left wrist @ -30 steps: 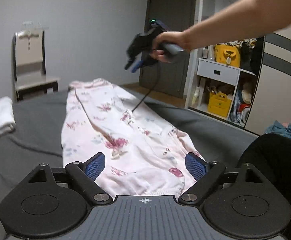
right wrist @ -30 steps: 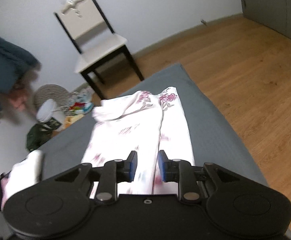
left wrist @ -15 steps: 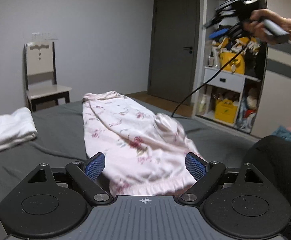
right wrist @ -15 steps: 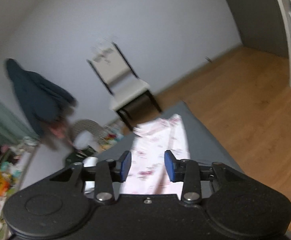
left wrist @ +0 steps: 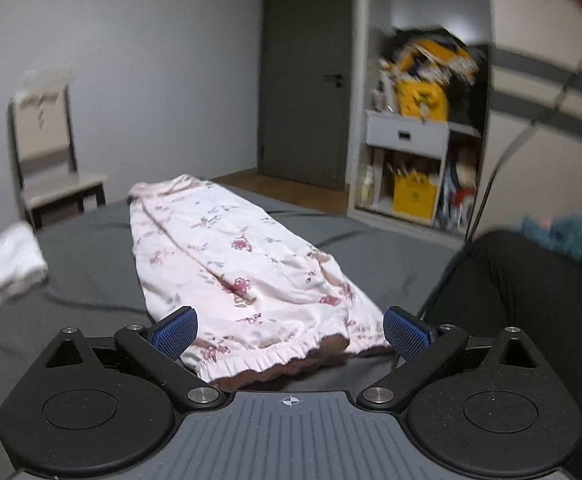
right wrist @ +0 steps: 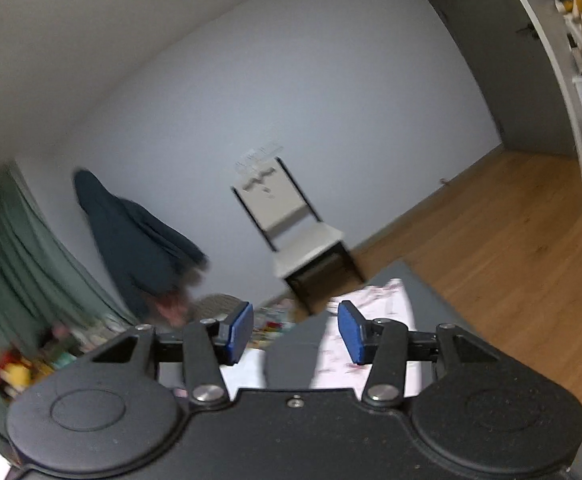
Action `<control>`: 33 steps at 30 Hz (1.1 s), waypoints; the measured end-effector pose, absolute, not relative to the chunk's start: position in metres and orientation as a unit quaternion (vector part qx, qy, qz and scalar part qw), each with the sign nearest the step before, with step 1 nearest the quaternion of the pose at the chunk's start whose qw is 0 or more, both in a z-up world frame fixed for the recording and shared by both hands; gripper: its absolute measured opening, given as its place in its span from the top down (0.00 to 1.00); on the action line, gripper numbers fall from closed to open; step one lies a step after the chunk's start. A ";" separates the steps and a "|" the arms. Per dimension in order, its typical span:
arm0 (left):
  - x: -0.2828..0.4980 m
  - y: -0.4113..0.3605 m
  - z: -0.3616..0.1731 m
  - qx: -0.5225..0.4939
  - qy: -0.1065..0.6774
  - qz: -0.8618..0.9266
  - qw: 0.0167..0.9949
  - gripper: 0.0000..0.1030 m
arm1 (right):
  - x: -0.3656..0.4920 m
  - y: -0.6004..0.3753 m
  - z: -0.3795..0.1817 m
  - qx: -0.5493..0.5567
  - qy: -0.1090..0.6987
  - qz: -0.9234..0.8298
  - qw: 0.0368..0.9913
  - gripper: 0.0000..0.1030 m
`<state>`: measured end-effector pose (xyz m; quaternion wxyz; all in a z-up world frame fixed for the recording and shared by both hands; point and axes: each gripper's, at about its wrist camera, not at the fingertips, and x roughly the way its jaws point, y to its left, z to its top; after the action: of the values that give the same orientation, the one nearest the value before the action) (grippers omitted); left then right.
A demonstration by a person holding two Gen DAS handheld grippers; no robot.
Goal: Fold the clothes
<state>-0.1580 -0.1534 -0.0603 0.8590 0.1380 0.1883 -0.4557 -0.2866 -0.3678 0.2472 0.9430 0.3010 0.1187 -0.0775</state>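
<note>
Left wrist view, left to right: white folded cloth (left wrist: 5, 264), soft and blurred, cut off at the frame edge, lying on the grey bed cover (left wrist: 87, 264); pale chair (left wrist: 47, 152) with dark legs against the wall; pink floral trousers (left wrist: 227, 264), thin fabric with a frilled elastic waistband, laid lengthwise on the bed, waistband nearest the camera; left gripper (left wrist: 289, 330) with its ribbed blue pads spread wide to either side of the waistband, holding nothing; grey door (left wrist: 305, 80); open shelf unit (left wrist: 415, 152) with yellow items, smeared by motion; teal bundle (left wrist: 563, 236), partly hidden behind a dark rounded shape. Right wrist view, left to right: green curtain (right wrist: 15, 280); dark coat (right wrist: 139, 248) hanging on the wall, its lower part blurred; right gripper (right wrist: 293, 334) raised high, pads apart and empty; the chair; far end of the trousers, partly hidden behind the right pad; wooden floor (right wrist: 511, 260).
</note>
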 end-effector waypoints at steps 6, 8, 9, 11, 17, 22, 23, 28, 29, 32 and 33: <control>-0.177 -0.191 -0.057 0.287 0.121 -0.443 0.841 0.03 | -0.344 -0.336 0.327 0.219 0.069 -0.102 0.968 0.42; -0.181 -0.204 -0.058 0.313 0.110 -0.446 0.831 0.03 | -0.359 -0.327 0.357 0.180 0.064 -0.132 0.973 0.40; -0.183 -0.210 -0.058 0.323 0.106 -0.449 0.826 0.03 | -0.361 -0.323 0.372 0.157 0.071 -0.160 0.972 0.38; -0.183 -0.221 -0.060 0.327 0.115 -0.458 0.819 0.03 | -0.366 -0.314 0.402 0.108 0.088 -0.218 0.966 0.36; -0.174 -0.244 -0.067 0.318 0.160 -0.459 0.814 0.03 | -0.362 -0.306 0.454 0.059 0.127 -0.291 0.946 0.35; -0.149 -0.254 -0.074 0.303 0.210 -0.436 0.821 0.05 | -0.347 -0.314 0.455 0.040 0.148 -0.271 0.950 0.18; -0.146 -0.256 -0.076 0.306 0.215 -0.432 0.821 0.07 | -0.341 -0.320 0.440 0.052 0.161 -0.261 0.950 0.17; -0.153 -0.267 -0.087 0.345 0.188 -0.432 0.812 0.21 | -0.286 -0.337 0.324 0.130 0.249 -0.215 0.935 0.18; -0.153 -0.266 -0.086 0.346 0.193 -0.434 0.810 0.22 | -0.271 -0.337 0.296 0.147 0.270 -0.206 0.929 0.18; -0.152 -0.264 -0.082 0.342 0.209 -0.440 0.804 0.23 | -0.226 -0.338 0.212 0.196 0.330 -0.177 0.906 0.24; -0.150 -0.260 -0.082 0.335 0.219 -0.442 0.803 0.23 | -0.211 -0.338 0.184 0.212 0.350 -0.167 0.897 0.26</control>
<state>-0.1499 -0.2601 -0.0818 0.8026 0.3350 0.2188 -0.4425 -0.2112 -0.3383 0.1837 0.8969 0.2124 0.3501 -0.1672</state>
